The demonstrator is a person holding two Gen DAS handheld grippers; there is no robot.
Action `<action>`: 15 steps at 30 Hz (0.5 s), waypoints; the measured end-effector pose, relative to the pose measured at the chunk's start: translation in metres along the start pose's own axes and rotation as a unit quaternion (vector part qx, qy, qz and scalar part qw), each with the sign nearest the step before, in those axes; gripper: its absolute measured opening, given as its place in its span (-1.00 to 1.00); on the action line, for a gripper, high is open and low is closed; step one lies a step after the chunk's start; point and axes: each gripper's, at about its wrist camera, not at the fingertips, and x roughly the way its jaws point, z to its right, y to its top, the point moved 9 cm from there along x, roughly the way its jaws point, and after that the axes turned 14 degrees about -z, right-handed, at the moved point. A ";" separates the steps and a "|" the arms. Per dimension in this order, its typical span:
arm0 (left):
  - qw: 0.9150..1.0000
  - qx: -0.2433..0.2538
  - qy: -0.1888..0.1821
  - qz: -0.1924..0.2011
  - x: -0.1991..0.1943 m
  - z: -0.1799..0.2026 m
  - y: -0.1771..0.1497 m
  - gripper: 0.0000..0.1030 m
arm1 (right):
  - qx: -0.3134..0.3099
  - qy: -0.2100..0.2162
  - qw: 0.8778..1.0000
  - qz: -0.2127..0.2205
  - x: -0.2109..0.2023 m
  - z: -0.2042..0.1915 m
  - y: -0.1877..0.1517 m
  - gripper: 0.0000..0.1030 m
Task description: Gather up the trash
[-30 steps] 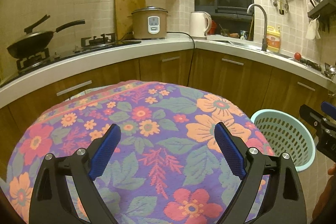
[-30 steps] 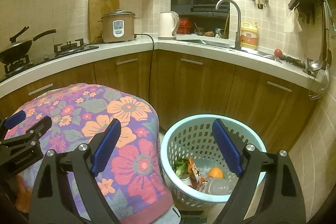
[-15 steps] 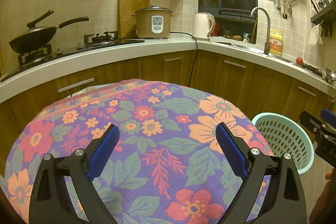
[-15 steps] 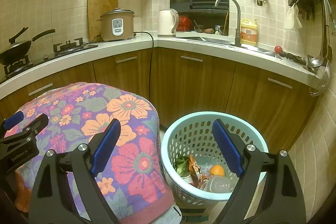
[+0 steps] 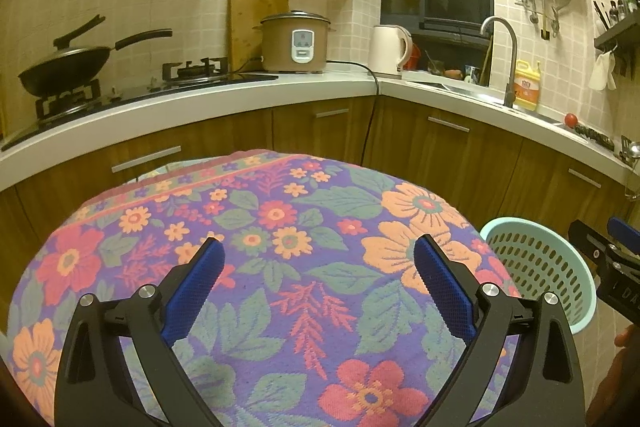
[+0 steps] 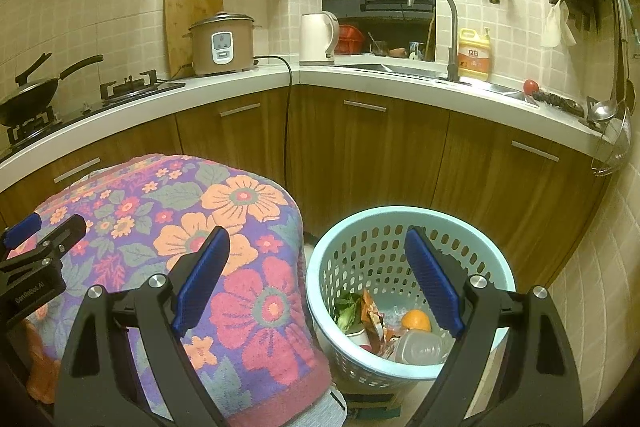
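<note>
Pale turquoise plastic basket [image 6: 408, 227], round, walls pierced with rows of oval slots, standing on the floor in the lower centre-right of the right wrist view, just beside the draped table and in front of the wooden cabinet doors [image 6: 360, 147]. Contents, heaped at the bottom: green leafy scraps [image 6: 347, 311], an orange printed wrapper [image 6: 372, 315], one orange fruit [image 6: 416, 319], a clear crumpled plastic bottle [image 6: 420, 347], and a white cup-like item [image 6: 360, 337] partly hidden. Same basket [image 5: 536, 267] appears at the right edge of the left wrist view, interior not visible from there. Floral cloth [image 5: 280, 267], purple ground with orange, red and teal flowers and leaves, covers the table and fills the lower half of the left wrist view. Left gripper [image 5: 318, 275]: blue-padded fingers spread wide, empty, hovering above the cloth. Right gripper [image 6: 316, 269]: fingers likewise spread wide, nothing between them, one over the cloth's edge and one over the basket. Background, upper frame: white countertop [image 6: 240, 87] bearing a black wok [image 5: 64, 67] on the gas hob, wooden cutting board [image 5: 256, 19], brown rice cooker [image 5: 294, 43], cream kettle [image 5: 388, 49], steel faucet [image 6: 444, 27], yellow detergent bottle [image 6: 474, 55], small red tomato [image 6: 530, 87].
</note>
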 end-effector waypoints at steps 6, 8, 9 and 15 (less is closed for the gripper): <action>1.000 -0.003 -0.006 -0.003 0.000 0.002 -0.001 0.80 | -0.002 0.001 1.000 -0.005 0.003 -0.003 -0.002 0.65; 1.000 -0.004 -0.006 -0.003 -0.001 0.003 -0.002 0.80 | 0.000 0.004 1.000 -0.007 0.004 -0.003 -0.001 0.65; 1.000 -0.004 -0.006 -0.003 -0.001 0.003 -0.002 0.80 | 0.001 0.008 1.000 -0.008 0.004 -0.003 -0.001 0.65; 1.000 -0.005 -0.007 -0.005 -0.001 0.006 -0.003 0.80 | 0.006 0.009 1.000 -0.010 0.004 -0.002 -0.002 0.65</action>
